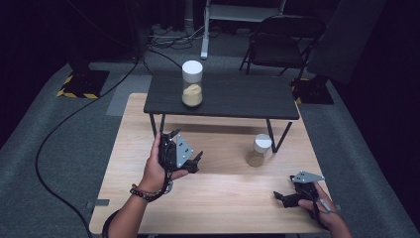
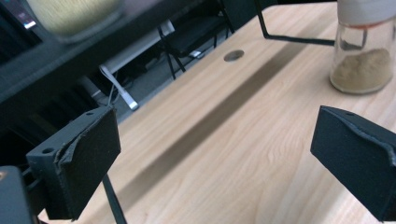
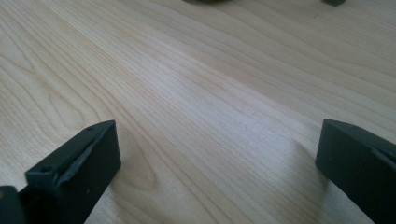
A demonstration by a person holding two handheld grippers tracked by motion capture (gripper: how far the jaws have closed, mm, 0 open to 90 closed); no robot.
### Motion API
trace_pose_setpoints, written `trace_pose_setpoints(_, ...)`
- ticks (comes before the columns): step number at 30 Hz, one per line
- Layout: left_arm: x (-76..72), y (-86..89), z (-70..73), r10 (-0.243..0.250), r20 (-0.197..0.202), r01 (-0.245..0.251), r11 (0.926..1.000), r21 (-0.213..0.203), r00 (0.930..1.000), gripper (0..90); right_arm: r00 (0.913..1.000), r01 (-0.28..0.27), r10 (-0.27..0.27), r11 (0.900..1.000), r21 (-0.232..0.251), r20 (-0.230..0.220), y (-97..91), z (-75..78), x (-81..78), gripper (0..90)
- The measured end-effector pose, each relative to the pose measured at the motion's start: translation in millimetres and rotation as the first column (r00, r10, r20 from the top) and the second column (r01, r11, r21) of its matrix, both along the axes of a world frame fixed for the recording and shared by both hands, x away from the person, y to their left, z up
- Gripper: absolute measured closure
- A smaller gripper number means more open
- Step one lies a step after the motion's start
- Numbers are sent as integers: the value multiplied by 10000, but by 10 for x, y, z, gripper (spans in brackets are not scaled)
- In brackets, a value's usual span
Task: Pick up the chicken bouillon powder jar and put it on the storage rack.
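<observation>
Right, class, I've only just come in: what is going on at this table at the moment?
A person holds a two-jaw gripper in each hand over a light wooden table. The left gripper, jaws open and holding nothing, points towards a small jar of tan powder standing by a low black shelf. A taller jar stands on that shelf. The right gripper rests low near the table's front edge, jaws open.

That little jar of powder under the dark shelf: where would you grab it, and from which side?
Grip the small jar around its clear glass body, just below the white lid, coming in level from the person's side. It stands upright and partly beneath the black shelf, so a reach from above looks cramped; the round wall suits two fingers.
</observation>
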State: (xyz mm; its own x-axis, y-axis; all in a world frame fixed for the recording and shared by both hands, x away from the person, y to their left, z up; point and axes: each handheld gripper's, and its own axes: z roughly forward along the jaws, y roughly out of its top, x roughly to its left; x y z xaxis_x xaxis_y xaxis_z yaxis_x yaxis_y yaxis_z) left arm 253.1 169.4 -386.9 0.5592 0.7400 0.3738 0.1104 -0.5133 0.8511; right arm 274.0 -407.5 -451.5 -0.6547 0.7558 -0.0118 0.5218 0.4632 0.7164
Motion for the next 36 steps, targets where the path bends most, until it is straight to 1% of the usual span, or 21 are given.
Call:
trace_pose_setpoints(3, -17, 3, -53, -10, -127, 12, 9999, 164, 9999, 19, 10000, 1, -1, 10000, 0, 1, 0, 0, 0, 0)
trace_pose_setpoints(9, -41, 27, -140, -20, -424, 30, 9997, 237, 9991, 20, 10000, 1, -1, 10000, 0, -1, 0, 0, 0, 0)
trace_pose_setpoints(16, -76, 36, -235, 108, -659, -66, 9980, 634, 9978, 23, 10000, 0, 0, 10000, -1, 2, 0, 0, 0, 0)
trace_pose_setpoints(18, -83, 57, -266, 125, -765, -75, 9979, 644, 9970, 23, 10000, -1, 1, 10000, -3, 2, 0, 0, 0, 0)
trace_pose_setpoints(22, -93, 82, -322, 222, -969, -145, 9967, 800, 9950, 24, 10000, 0, 0, 10000, -2, 0, 0, 0, 0, 0)
trace_pose_setpoints(26, -97, 127, -380, 177, -1173, -69, 9957, 919, 9929, 24, 10000, 0, 0, 10000, -3, 1, 0, 0, 0, 0)
trace_pose_setpoints(28, -95, 146, -407, 188, -1359, -55, 9952, 982, 9905, 26, 10000, -1, 1, 10000, -2, 3, 0, 0, 0, 0)
trace_pose_setpoints(30, -97, 151, -440, 246, -1503, -74, 9935, 1135, 9883, 26, 10000, 0, 0, 10000, -2, 0, 0, 0, 0, 0)
trace_pose_setpoints(32, -99, 156, -474, 277, -1731, -58, 9920, 1257, 9845, 26, 10000, 0, 0, 10000, -1, 2, 0, 0, 0, 0)
trace_pose_setpoints(33, -99, 156, -474, 277, -1731, -58, 9920, 1257, 9845, 26, 10000, -1, 1, 10000, -2, 3, 0, 0, 0, 0)
trace_pose_setpoints(34, -95, 161, -484, 245, -1816, 7, 9905, 1374, 9831, 26, 10000, -1, 1, 10000, -2, 3, 0, 0, 0, 0)
trace_pose_setpoints(35, -88, 171, -505, 285, -2095, 21, 9895, 1446, 9774, 26, 10000, 1, -1, 10000, -1, 1, 0, 0, -1, 0)
trace_pose_setpoints(36, -88, 171, -505, 285, -2095, 21, 9895, 1446, 9774, 26, 10000, 1, -1, 10000, -1, 1, 0, 0, -1, 0)
